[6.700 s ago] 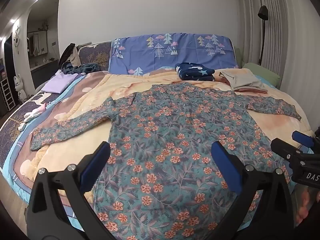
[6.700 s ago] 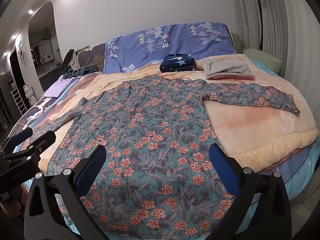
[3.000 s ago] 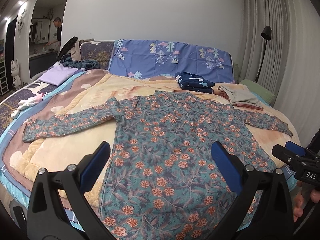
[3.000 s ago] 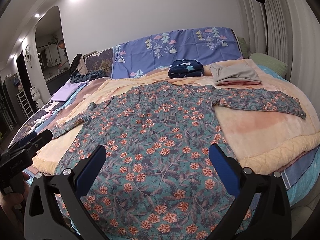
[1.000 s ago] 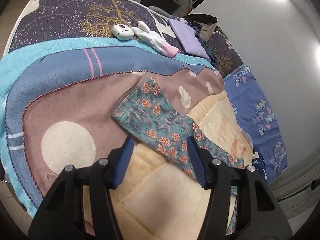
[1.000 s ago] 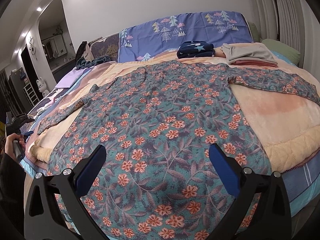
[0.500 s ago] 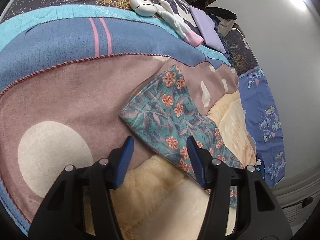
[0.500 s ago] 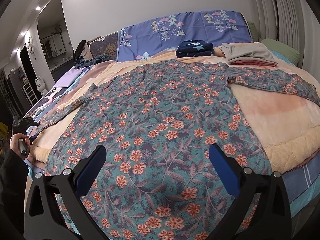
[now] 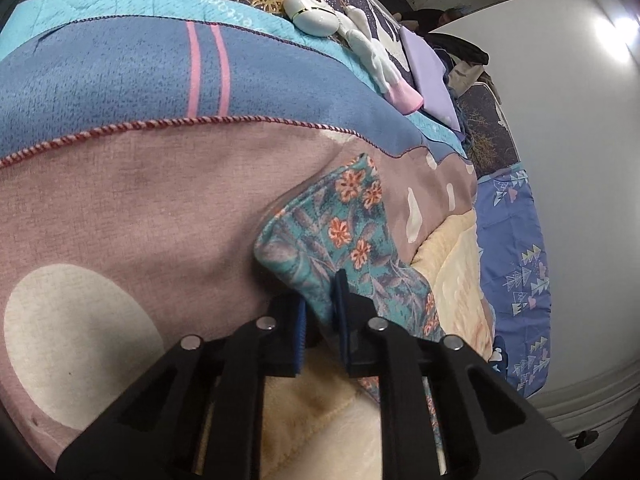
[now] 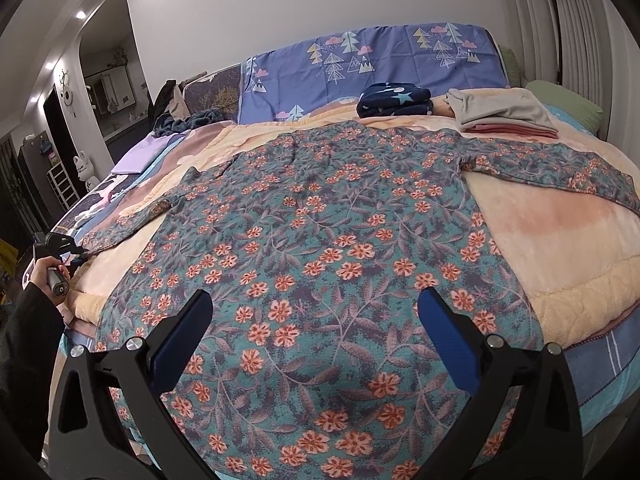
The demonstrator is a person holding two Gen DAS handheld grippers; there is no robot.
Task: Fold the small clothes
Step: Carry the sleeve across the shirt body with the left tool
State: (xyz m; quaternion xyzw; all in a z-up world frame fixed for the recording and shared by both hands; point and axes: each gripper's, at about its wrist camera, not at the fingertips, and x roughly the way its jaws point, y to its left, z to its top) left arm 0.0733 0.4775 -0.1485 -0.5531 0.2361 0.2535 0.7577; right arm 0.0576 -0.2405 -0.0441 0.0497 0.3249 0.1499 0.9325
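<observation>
Pinching the cuff end of the floral garment's sleeve point(image 9: 344, 232), the left gripper point(image 9: 320, 312) has just been closing, and in the left wrist view its blue pads point(image 9: 298, 334) press on a fold of that cloth from both sides. The sleeve lies on a mauve blanket point(image 9: 140, 208) with pale round patches, beside a cream fleece quilt point(image 9: 320, 412). Farther off on the bedding sit a white oval gadget point(image 9: 314, 14), white gloves with pink cuffs point(image 9: 380, 68) and a folded lilac cloth point(image 9: 430, 72); none of them lies near the pinched cuff.

In the right wrist view the right gripper point(image 10: 316, 338) hovers with its jaws wide apart and nothing between them, above the hem of the floral garment point(image 10: 340, 248), which is spread flat across the bed with both sleeves stretched out. At the far left a hand point(image 10: 46, 270) holds the other gripper at the left sleeve's tip. Behind the garment lie a folded navy star-print piece point(image 10: 394, 100) and a folded grey and pink pile point(image 10: 504, 114), both just clear of the collar and right sleeve, before a purple tree-print headboard cover point(image 10: 380, 60).
</observation>
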